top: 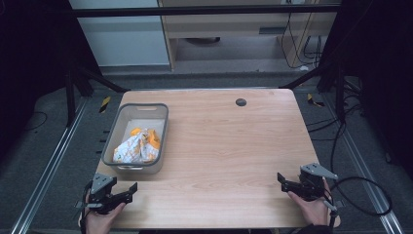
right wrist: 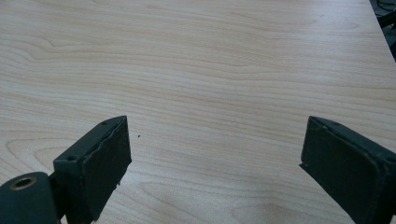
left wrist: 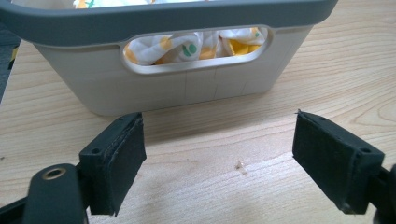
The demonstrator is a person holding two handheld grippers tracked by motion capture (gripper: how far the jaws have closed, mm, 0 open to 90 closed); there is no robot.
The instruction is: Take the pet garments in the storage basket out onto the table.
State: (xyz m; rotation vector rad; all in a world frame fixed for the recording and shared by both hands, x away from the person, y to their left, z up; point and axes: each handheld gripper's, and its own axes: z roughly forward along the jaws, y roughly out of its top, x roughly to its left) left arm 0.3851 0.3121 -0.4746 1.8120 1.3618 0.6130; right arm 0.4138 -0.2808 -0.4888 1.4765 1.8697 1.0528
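Down at the frame's lower corners, the left tool (top: 127, 191) and right tool (top: 284, 181) rest open on the tabletop (top: 229, 146), a basket (top: 113, 127) at left holding what looks like crumpled cloth (top: 139, 146).

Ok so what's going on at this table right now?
A person sits at a wooden table holding a gripper in each hand, both open and empty. The left gripper rests near the front left corner, pointed at a grey bin that holds a crumpled white and orange cloth. The right gripper sits near the front right edge over bare wood. Nothing is being handled yet.
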